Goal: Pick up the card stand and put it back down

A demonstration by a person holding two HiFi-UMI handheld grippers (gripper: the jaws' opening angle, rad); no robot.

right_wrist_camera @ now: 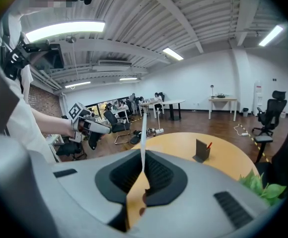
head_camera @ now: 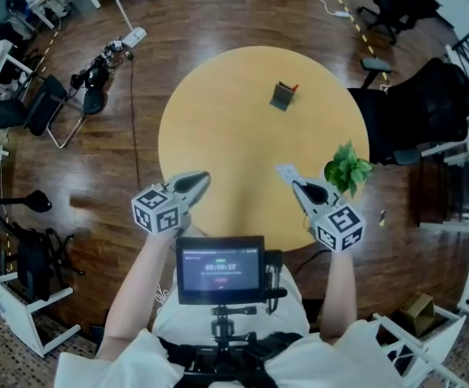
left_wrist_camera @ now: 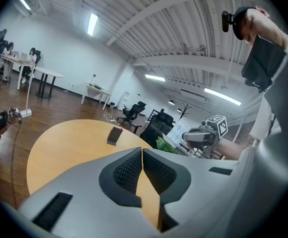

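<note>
Overhead, we take in the whole round wooden table at once, which neither gripper view manages. At its near rim on the left hangs our left gripper. Only the left gripper view settles its grip: the two ribbed pads meet tip to tip with nothing between them, and tabletop shows through the slit lower down. That same view looks out across the room to strip lights on the ceiling and desks with seated people by the far wall, which the head view barely gives.

Further right, past the table's middle, stands the card stand, well apart from both grippers. From above it is just a small dark grey block with a red speck. The right gripper view shows its shape better: an upright dark panel on a low foot, with a small red piece at its right side.

Right again, our right gripper sits over the near rim, just beside a leafy green plant. Its jaws are pressed together on a thin white card, which rises edge-on in its own view and shows from above only as a pale sliver at the tips.
</note>
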